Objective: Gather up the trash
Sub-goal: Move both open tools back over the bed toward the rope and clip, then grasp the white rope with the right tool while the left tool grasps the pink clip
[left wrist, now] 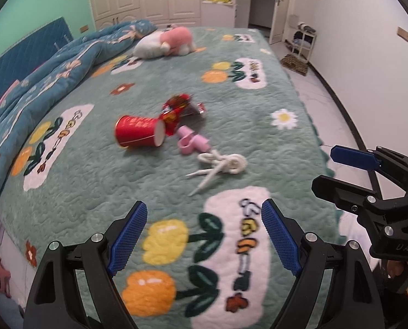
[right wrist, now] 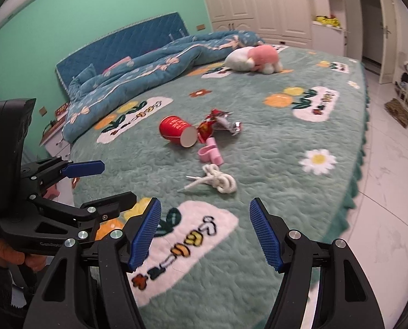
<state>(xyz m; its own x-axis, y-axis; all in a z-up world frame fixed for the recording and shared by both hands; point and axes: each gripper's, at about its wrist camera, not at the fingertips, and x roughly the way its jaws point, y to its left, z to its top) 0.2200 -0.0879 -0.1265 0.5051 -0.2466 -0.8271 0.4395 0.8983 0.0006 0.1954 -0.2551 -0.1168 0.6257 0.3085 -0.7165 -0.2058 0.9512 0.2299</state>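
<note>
A red paper cup point(left wrist: 139, 134) point(right wrist: 177, 131) lies on its side on the green bedspread point(left wrist: 94, 181) point(right wrist: 258, 142). Touching it is a crumpled red foil wrapper point(left wrist: 177, 109) point(right wrist: 217, 123). A pink plastic piece point(left wrist: 191, 142) point(right wrist: 210, 152) lies just in front, then a knotted white rope point(left wrist: 220, 167) point(right wrist: 217, 181). My left gripper point(left wrist: 204, 235) is open and empty, held above the near part of the bed. My right gripper point(right wrist: 205, 233) is open and empty beside it. Each shows in the other's view, the right one point(left wrist: 349, 170) and the left one point(right wrist: 94, 181).
A blue floral quilt point(left wrist: 47, 74) point(right wrist: 154, 65) is bunched at the headboard side. A pink and white plush toy point(left wrist: 168, 41) point(right wrist: 256, 57) lies at the far end. White tiled floor point(left wrist: 327, 101) point(right wrist: 390, 164) runs along the bed's right edge, with a doormat point(left wrist: 294, 64) and shoe rack point(left wrist: 304, 41).
</note>
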